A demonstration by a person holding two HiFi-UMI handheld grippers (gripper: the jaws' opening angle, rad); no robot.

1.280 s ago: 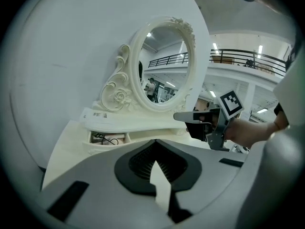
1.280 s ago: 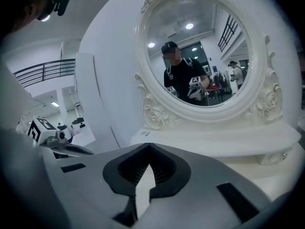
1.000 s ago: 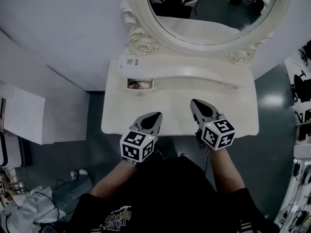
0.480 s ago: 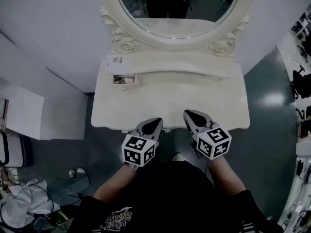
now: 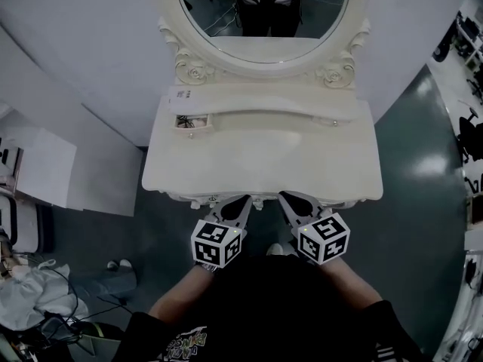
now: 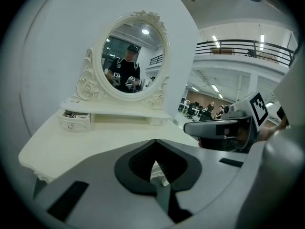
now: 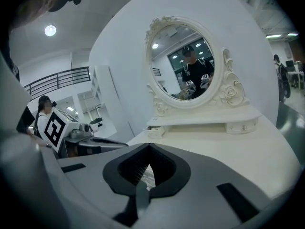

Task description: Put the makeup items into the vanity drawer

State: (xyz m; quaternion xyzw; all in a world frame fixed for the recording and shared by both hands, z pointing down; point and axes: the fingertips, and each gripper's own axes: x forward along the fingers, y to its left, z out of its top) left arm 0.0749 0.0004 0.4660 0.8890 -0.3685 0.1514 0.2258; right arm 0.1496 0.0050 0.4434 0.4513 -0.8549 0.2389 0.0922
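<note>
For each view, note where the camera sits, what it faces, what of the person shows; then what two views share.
Head view: on the head, steeply down at the vanity table; forearms, left gripper, right gripper show.
Left gripper view: on that gripper, facing the mirror; its shut fingers show.
Right gripper view: likewise; shut fingers show.
Shared: both gripper views show the mirror and small drawer.

Left gripper (image 6: 157,182): foreground, fingers closed tip to tip.
Tabletop (image 6: 95,137): cream, beyond the fingers.
Mirror (image 6: 133,61): oval, carved frame, upright at the back; reflects a person.
Small drawer (image 6: 75,120): back left, slightly open, dark contents indistinct.
Right gripper (image 6: 195,127): at right, level, marker cube (image 6: 257,108) visible.
</note>
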